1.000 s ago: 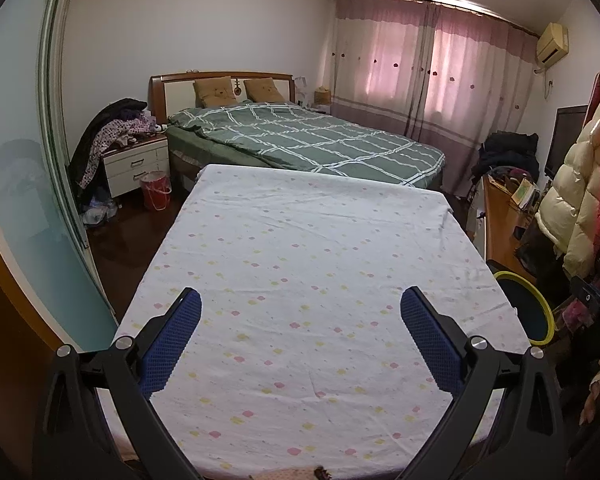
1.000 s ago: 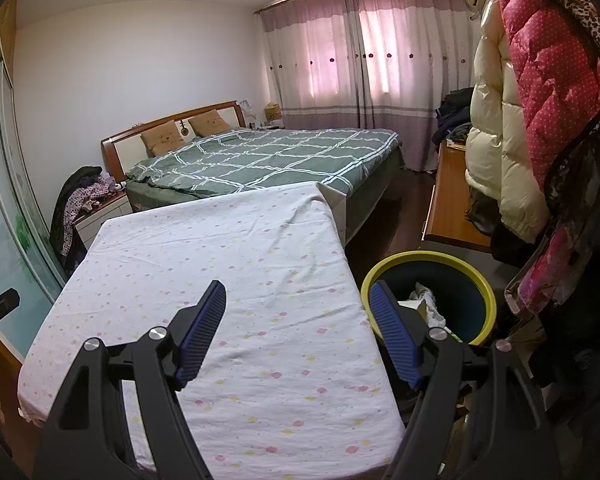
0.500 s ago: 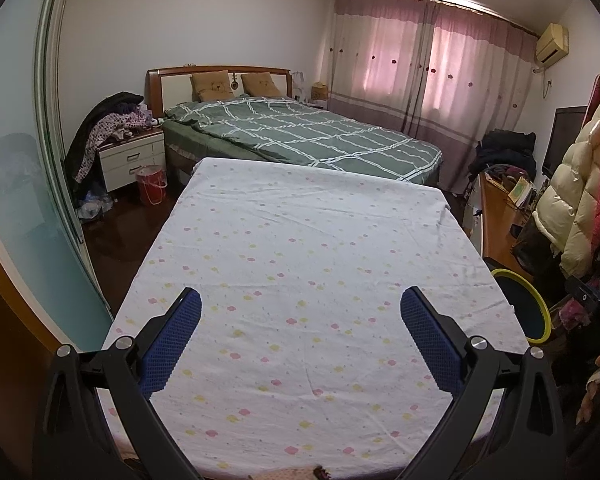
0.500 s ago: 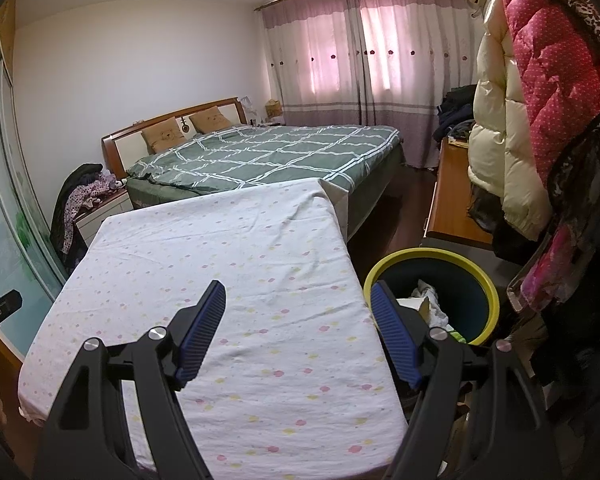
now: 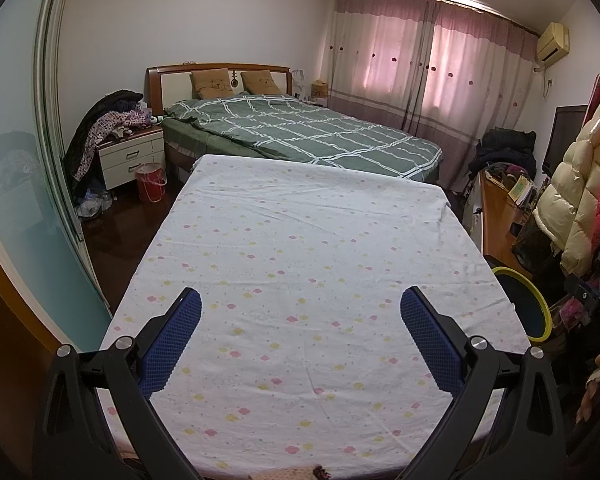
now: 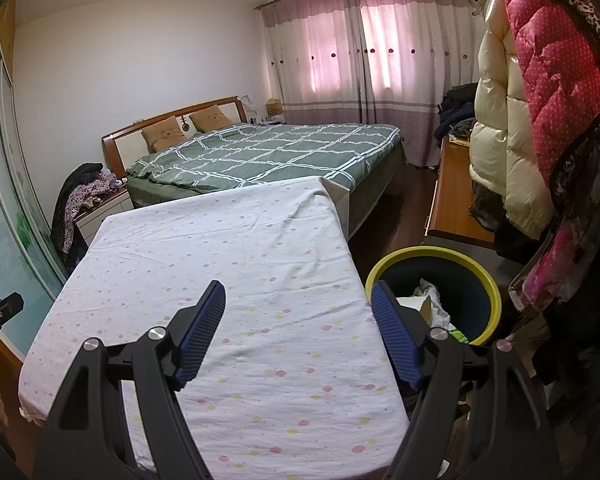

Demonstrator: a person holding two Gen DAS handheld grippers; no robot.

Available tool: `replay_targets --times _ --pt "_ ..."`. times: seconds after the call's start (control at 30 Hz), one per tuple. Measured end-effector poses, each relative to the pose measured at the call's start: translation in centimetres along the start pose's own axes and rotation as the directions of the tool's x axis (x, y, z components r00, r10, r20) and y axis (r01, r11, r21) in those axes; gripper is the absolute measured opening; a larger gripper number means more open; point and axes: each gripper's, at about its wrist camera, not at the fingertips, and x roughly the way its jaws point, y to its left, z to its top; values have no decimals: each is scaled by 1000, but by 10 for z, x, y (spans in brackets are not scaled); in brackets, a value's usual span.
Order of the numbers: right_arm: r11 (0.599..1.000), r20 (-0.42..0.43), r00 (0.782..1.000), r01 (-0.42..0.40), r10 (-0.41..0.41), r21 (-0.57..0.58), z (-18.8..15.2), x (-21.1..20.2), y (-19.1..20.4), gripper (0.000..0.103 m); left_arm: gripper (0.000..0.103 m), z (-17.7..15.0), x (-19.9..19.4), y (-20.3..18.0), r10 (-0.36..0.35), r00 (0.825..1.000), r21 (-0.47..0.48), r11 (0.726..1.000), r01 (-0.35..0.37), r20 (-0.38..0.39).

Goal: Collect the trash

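Note:
A dark bin with a yellow-green rim (image 6: pixel 476 264) stands on the floor at the right edge of a table under a flowered white sheet (image 6: pixel 228 248). White paper trash (image 6: pixel 430 300) lies inside it. The bin's rim also shows at the right in the left wrist view (image 5: pixel 538 304). My left gripper (image 5: pixel 300 312) is open and empty above the near end of the sheet (image 5: pixel 300 248). My right gripper (image 6: pixel 298 300) is open and empty over the sheet's right edge, its right finger (image 6: pixel 392 332) in front of the bin. No trash shows on the sheet.
A bed with a green checked cover (image 5: pixel 300 128) stands beyond the table. A white nightstand (image 5: pixel 128 156) piled with clothes and a small red bucket (image 5: pixel 150 182) are at far left. A wooden desk (image 6: pixel 456 196) and hanging puffer coats (image 6: pixel 512 128) crowd the right side.
Both views have shifted slightly; the left one has tilted a little so the bed sits higher in frame. Both grippers stay open and empty.

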Motion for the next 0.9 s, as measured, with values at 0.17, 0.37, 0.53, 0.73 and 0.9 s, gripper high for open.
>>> replay_targets --times 0.17,0.37,0.53,0.73,0.9 --pt "1000 -2 1000 -1 1 2 0 1 0 72 98 -5 3 0 1 1000 12 1000 -1 -2" --pt "1000 -1 1000 -1 1 3 0 1 0 72 98 -6 4 -1 6 1000 16 1000 -6 -1" --pt "1000 -2 1000 -2 2 2 0 1 0 72 98 -6 3 -4 10 1000 16 1000 -10 4" --pt "1000 -5 1000 -3 3 2 -3 2 0 72 98 -6 2 -7 26 1000 19 999 -26 10" --pt "1000 -5 1000 -4 4 2 -2 2 -1 72 98 -7 3 -9 28 1000 24 999 -28 9"
